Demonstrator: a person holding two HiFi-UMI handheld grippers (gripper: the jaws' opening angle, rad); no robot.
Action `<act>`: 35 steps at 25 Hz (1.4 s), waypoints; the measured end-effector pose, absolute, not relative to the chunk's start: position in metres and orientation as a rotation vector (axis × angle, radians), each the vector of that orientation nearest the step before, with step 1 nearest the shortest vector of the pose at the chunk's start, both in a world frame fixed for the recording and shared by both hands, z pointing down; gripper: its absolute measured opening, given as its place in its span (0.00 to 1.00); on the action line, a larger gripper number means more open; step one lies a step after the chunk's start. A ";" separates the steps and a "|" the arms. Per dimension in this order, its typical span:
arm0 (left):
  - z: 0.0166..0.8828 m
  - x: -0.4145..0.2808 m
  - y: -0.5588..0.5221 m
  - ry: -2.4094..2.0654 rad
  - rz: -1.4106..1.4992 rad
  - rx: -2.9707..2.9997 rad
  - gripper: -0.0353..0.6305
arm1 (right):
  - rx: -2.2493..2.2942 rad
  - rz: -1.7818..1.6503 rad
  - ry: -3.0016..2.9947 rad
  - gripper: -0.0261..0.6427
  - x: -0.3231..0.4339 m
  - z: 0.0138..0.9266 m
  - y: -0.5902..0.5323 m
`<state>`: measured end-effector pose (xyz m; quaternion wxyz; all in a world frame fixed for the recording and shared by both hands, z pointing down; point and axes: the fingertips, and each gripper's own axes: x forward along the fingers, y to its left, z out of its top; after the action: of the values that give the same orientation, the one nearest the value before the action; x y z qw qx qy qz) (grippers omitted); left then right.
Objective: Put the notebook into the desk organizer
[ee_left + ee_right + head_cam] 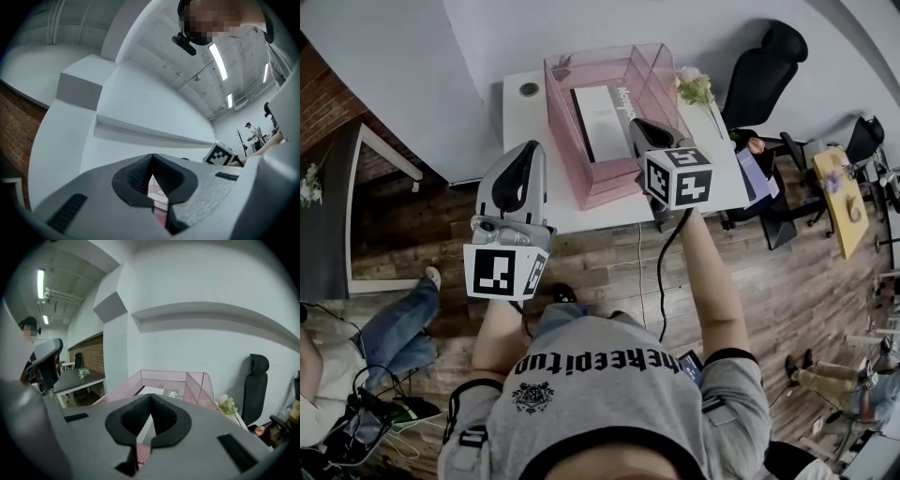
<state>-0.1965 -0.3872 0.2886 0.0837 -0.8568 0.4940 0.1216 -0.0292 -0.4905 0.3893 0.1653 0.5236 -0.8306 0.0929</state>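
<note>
Notebook (602,120) lies flat inside the pink mesh desk organizer (577,173), which stands mid-tabletop (523,120). Right gripper (641,129) hovers at the organizer's right wall, jaws together, nothing between them. Left gripper (523,155) is held by the tabletop's front left corner, jaws likewise together and empty.

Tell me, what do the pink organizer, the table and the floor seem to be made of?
Organizer: looks like pink-coated wire mesh; a fine grid shows and its walls are see-through.
Table: smooth matte white top, probably laminate or painted board; the look leaves it open.
Floor: brown planks with visible grain, either wood or a wood-look covering.
</note>
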 end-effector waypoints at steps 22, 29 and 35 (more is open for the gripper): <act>0.268 -0.136 -0.323 1.469 0.365 -2.536 0.06 | 1.654 -0.043 -2.487 0.04 0.016 0.337 -0.369; 0.266 -0.120 -0.301 1.489 0.351 -2.520 0.06 | 1.707 -0.082 -2.531 0.04 0.037 0.316 -0.333; 0.265 -0.109 -0.286 1.506 0.338 -2.508 0.06 | 1.751 -0.129 -2.524 0.04 0.057 0.305 -0.311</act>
<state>-0.1089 -0.2859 0.2647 0.0982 -0.8476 0.5089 0.1141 0.0568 -0.3107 0.3051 0.0334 0.5692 -0.8205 -0.0419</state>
